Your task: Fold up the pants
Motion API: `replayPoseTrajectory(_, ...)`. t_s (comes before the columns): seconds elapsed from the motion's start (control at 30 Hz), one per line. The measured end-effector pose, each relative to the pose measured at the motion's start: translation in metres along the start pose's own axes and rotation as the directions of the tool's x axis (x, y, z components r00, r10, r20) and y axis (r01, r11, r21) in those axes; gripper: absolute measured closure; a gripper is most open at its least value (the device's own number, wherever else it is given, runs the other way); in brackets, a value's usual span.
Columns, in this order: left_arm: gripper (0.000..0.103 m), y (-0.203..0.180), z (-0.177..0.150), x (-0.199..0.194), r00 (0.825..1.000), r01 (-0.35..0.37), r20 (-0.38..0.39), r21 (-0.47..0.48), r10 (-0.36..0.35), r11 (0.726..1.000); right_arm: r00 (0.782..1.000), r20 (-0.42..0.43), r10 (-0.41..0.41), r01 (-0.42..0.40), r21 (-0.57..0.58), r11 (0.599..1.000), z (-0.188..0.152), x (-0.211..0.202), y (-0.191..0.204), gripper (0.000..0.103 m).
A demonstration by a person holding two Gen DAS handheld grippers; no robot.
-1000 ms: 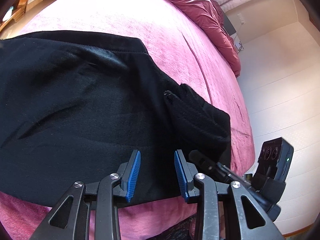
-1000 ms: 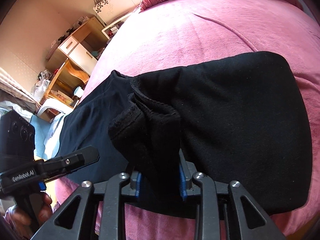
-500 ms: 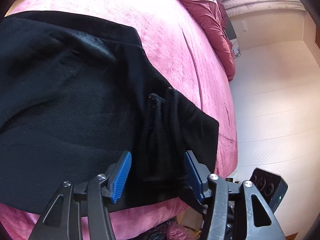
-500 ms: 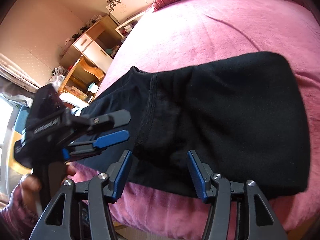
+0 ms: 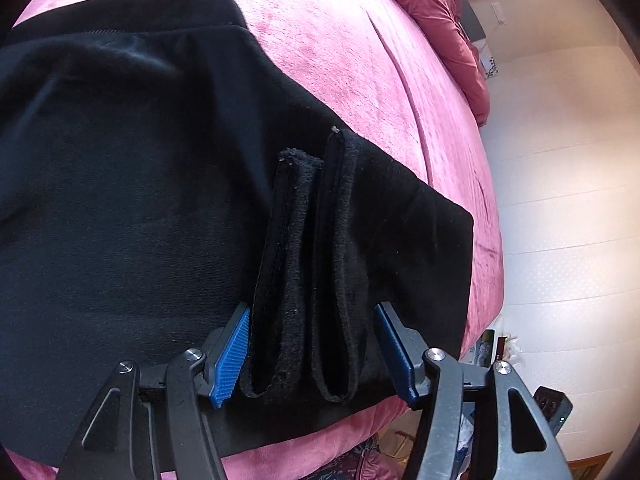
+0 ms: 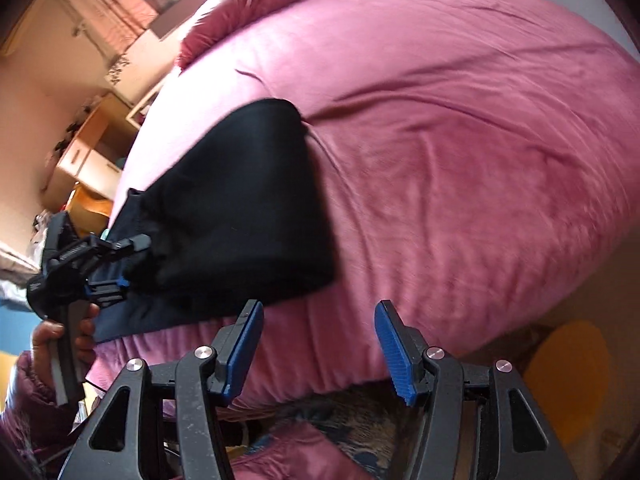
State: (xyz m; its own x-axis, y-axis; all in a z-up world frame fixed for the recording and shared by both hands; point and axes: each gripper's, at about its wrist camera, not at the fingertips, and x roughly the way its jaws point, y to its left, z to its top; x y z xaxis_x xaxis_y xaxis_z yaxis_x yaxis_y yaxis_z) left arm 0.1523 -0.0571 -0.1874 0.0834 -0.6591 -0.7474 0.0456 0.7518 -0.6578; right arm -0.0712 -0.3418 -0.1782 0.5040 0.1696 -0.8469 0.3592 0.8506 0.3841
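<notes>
Black pants point(image 5: 132, 200) lie partly folded on a pink bed point(image 5: 340, 52). Their bunched cuff ends point(image 5: 308, 272) stand in ridges between the fingers of my left gripper point(image 5: 310, 354). Its jaws are wide apart, with the blue pads against the fabric on both sides. My right gripper point(image 6: 316, 350) is open and empty, hanging over the bed's near edge to the right of the pants point(image 6: 240, 216). The right wrist view also shows the left gripper point(image 6: 116, 268) at the cuffs.
A crumpled red duvet point(image 5: 448, 28) lies at the far end of the bed. Pale floor point(image 5: 560, 200) is to the right. A wooden desk and drawers point(image 6: 88, 156) stand beyond the bed. A yellow object point(image 6: 568, 364) sits on the floor.
My right gripper let go of the cuff bundle, opened and swung away to the right. My left gripper opened wider and moved in around the bundled cuffs.
</notes>
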Motion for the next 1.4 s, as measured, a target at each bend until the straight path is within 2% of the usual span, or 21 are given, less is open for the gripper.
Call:
replayPoseTrajectory(0.03,0.046,-0.004,0.0,0.003,1.0,0.002,0.0,0.012,-0.002,1.0,1.0,-0.009,-0.011,0.01,-0.002,1.0,-0.002,0.005,-0.004,0.044)
replayPoseTrajectory(0.1,0.081,-0.014,0.002,0.006,1.0,0.002,-0.008,0.05,-0.002,0.999,0.999,-0.021,-0.032,0.031,-0.018,0.999,-0.008,0.011,-0.003,0.044)
replayPoseTrajectory(0.13,0.08,-0.018,0.003,0.005,1.0,-0.004,-0.005,0.065,0.004,0.998,0.999,-0.026,-0.036,0.035,-0.028,0.999,-0.008,0.015,-0.002,0.044)
replayPoseTrajectory(0.27,0.083,-0.037,0.006,-0.014,0.996,0.088,0.021,0.101,-0.09,0.991,0.997,-0.007,-0.072,0.07,-0.109,0.992,-0.008,0.028,0.019,0.044)
replayPoseTrajectory(0.37,0.084,-0.051,0.007,-0.036,0.983,0.173,0.043,0.132,-0.18,0.976,0.992,0.035,-0.12,0.125,-0.17,0.978,-0.002,0.037,0.033,0.044)
replayPoseTrajectory(0.43,0.084,-0.059,0.005,-0.048,0.975,0.205,0.057,0.154,-0.215,0.967,0.99,0.064,-0.127,0.136,-0.177,0.975,0.003,0.042,0.04,0.045)
replayPoseTrajectory(0.53,0.084,-0.058,0.001,-0.055,0.977,0.178,0.083,0.173,-0.194,0.969,0.984,0.083,-0.157,0.17,-0.173,0.97,0.009,0.048,0.044,0.079)
replayPoseTrajectory(0.6,0.085,-0.046,-0.003,-0.049,0.986,0.132,0.08,0.155,-0.145,0.979,0.987,0.072,-0.147,0.158,-0.175,0.972,0.011,0.051,0.045,0.081)
replayPoseTrajectory(0.73,0.086,-0.007,-0.014,-0.025,0.999,0.009,0.038,0.099,-0.012,0.995,0.985,0.056,-0.163,0.171,-0.213,0.962,0.007,0.061,0.048,0.081)
replayPoseTrajectory(0.8,0.086,0.002,-0.023,-0.008,1.0,-0.024,0.014,0.083,0.022,0.996,0.985,0.05,-0.167,0.174,-0.218,0.96,0.006,0.063,0.049,0.081)
replayPoseTrajectory(0.83,0.086,0.004,-0.028,-0.006,0.999,-0.027,0.026,0.086,0.025,0.996,0.985,0.048,-0.166,0.173,-0.218,0.96,0.004,0.063,0.05,0.08)
replayPoseTrajectory(0.93,0.082,0.002,-0.029,-0.008,0.999,0.007,0.036,0.068,-0.009,0.998,0.986,0.031,-0.164,0.167,-0.21,0.963,0.006,0.067,0.047,0.076)
replayPoseTrajectory(1.0,0.073,0.002,-0.026,-0.011,0.998,0.009,0.056,0.061,-0.013,0.998,0.987,0.009,-0.162,0.16,-0.212,0.964,0.008,0.065,0.041,0.068)
replayPoseTrajectory(1.03,0.072,0.002,-0.024,-0.014,0.997,0.022,0.068,0.058,-0.026,0.998,0.987,0.002,-0.158,0.155,-0.211,0.965,0.008,0.062,0.037,0.064)
replayPoseTrajectory(1.1,0.066,0.004,-0.02,-0.02,0.994,0.069,0.081,0.034,-0.071,0.997,0.989,-0.003,-0.146,0.142,-0.218,0.966,0.007,0.051,0.029,0.062)
replayPoseTrajectory(1.2,0.063,0.016,-0.008,-0.027,0.987,0.123,0.103,-0.018,-0.121,0.992,0.99,0.015,-0.138,0.137,-0.228,0.964,0.01,0.028,0.023,0.058)
replayPoseTrajectory(1.3,0.063,0.023,0.008,-0.024,0.985,0.141,0.105,-0.059,-0.135,0.988,0.991,0.058,-0.124,0.134,-0.23,0.964,0.027,0.01,0.025,0.058)
replayPoseTrajectory(1.4,0.063,0.026,0.019,-0.021,0.987,0.137,0.095,-0.079,-0.129,0.987,0.993,0.089,-0.072,0.09,-0.223,0.971,0.049,0.007,0.038,0.058)
